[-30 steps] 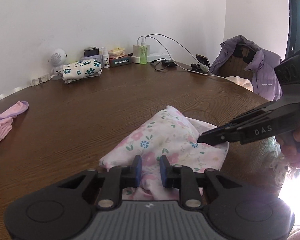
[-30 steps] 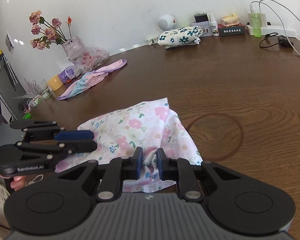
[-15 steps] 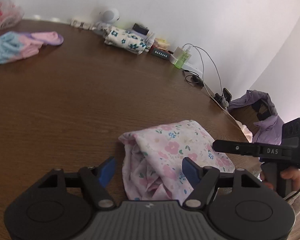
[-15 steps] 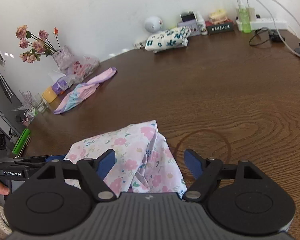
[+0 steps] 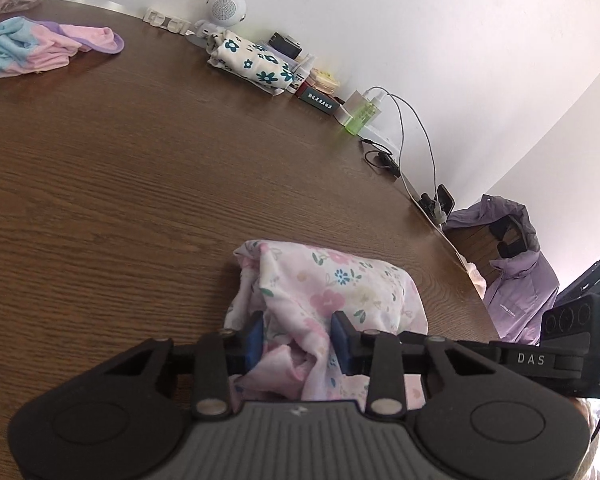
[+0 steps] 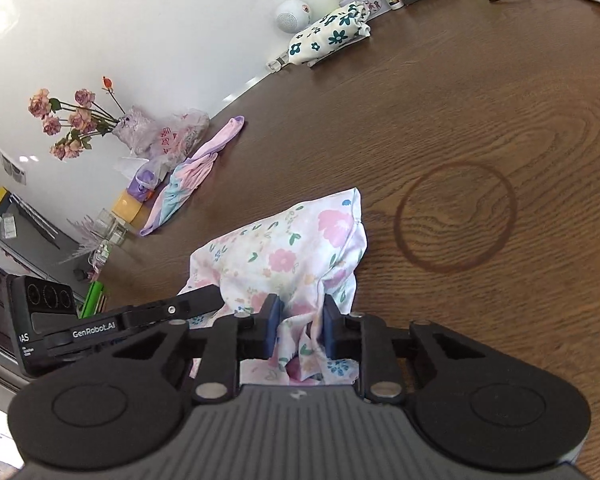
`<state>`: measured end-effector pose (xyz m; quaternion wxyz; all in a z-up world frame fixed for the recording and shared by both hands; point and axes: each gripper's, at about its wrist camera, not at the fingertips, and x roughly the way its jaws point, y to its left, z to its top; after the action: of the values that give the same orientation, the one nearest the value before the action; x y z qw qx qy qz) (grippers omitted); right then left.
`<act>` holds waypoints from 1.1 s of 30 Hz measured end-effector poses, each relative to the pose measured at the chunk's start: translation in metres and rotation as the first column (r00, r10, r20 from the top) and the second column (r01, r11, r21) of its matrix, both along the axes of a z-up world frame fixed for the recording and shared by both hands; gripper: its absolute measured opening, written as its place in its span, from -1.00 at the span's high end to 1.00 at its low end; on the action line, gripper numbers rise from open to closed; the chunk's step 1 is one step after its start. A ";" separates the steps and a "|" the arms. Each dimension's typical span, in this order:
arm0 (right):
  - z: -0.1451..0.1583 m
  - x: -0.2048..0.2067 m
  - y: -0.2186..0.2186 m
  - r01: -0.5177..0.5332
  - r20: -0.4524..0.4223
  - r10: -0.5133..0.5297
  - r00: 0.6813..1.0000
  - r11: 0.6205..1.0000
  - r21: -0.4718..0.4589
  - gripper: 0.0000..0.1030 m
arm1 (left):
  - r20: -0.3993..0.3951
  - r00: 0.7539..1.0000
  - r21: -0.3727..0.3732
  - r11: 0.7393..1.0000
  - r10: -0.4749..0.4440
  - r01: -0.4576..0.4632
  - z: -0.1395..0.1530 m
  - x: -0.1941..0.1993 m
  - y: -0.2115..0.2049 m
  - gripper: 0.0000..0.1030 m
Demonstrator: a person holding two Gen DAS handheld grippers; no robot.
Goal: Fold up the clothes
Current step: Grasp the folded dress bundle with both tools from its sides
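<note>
Floral garment (image 5: 332,292) is bunched lower centre on table (image 5: 140,184). Jaws have just been closing: left gripper (image 5: 298,342) and right gripper (image 6: 298,326) clamped on fabric. Edges should be lifted evenly, kept taut.

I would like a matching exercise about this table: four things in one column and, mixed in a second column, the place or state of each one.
Things
1. pink floral cloth
2. white cloth with teal flowers
3. dark ring mark
4. purple jacket

Places or states
A. hangs on a chair past the table edge
B. folded, near the wall beside a round white speaker
C. bunched between the blue pads of both tongs
D. on the bare wood, right of the pink floral cloth in the right wrist view

Pairs: 1-C, 2-B, 3-D, 4-A
</note>
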<state>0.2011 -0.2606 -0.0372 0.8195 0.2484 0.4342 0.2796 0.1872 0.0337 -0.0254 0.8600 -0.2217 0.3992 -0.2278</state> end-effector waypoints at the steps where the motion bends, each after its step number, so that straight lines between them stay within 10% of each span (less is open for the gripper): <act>1: -0.004 -0.004 0.000 0.016 -0.012 -0.016 1.000 1.000 0.024 0.63 | 0.003 1.000 -0.001 1.000 0.002 -0.002 0.000 -0.001 -0.001 0.36; 13: -0.007 -0.027 -0.008 0.127 -0.008 -0.127 0.992 0.988 0.089 0.34 | 0.109 0.993 0.019 0.999 0.044 -0.046 0.025 -0.038 0.016 0.18; 22: -0.001 -0.035 -0.007 0.092 -0.023 -0.090 0.996 0.992 0.083 0.25 | -0.001 0.999 -0.055 0.998 0.042 -0.042 0.007 -0.046 0.033 0.44; 33: -0.024 -0.029 -0.006 0.138 -0.107 -0.118 0.987 0.969 0.206 0.58 | -0.020 0.999 -0.090 0.995 0.037 -0.038 -0.008 -0.044 0.023 0.51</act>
<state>0.1724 -0.2668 -0.0613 0.7831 0.3753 0.4230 0.2590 0.1434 0.0571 -0.0339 0.8495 -0.2699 0.3922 -0.2274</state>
